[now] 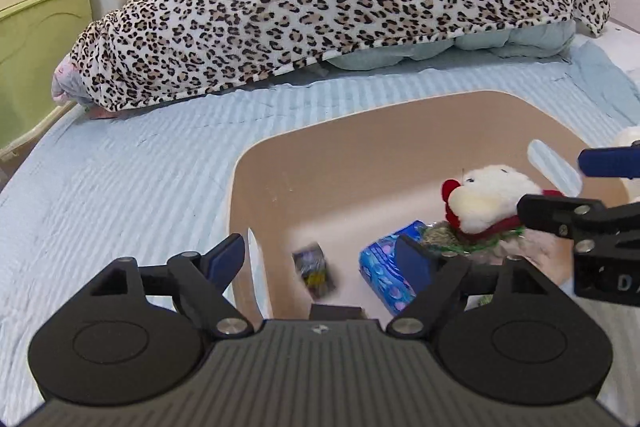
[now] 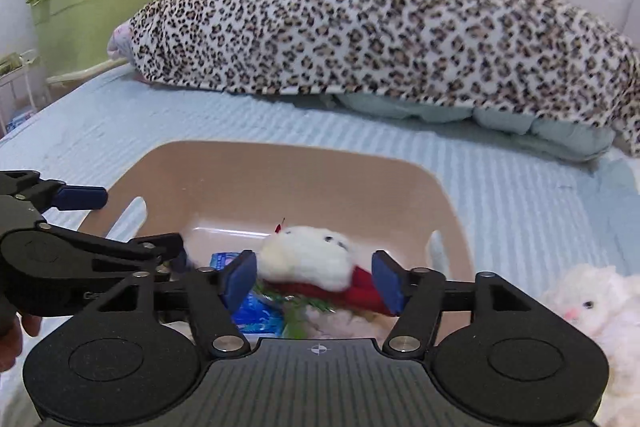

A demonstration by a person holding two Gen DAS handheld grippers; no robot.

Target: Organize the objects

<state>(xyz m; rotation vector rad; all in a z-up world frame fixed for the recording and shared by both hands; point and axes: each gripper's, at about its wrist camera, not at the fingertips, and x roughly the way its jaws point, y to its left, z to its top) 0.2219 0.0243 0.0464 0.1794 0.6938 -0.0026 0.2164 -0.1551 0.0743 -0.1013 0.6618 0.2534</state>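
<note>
White plush toy (image 2: 308, 259) with red trim sits inside the tan bin (image 2: 224, 163) on the bed (image 2: 520, 211), between the spread right tongs (image 2: 316, 281) (contact not discernible), blue packet (image 1: 384, 267) at its 7 o'clock, left tongs (image 1: 320, 259) spread, holding nothing, over the bin's near-left corner.

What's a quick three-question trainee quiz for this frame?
1. True or false: the left gripper is open.
2. Which lies outside the tan bin? A blue packet, B white bunny plush, C white-and-red plush.
3. Fill in: the blanket over the bedding heap has a ___ print.
Key: 1 true; 2 B; 3 leopard.
</note>
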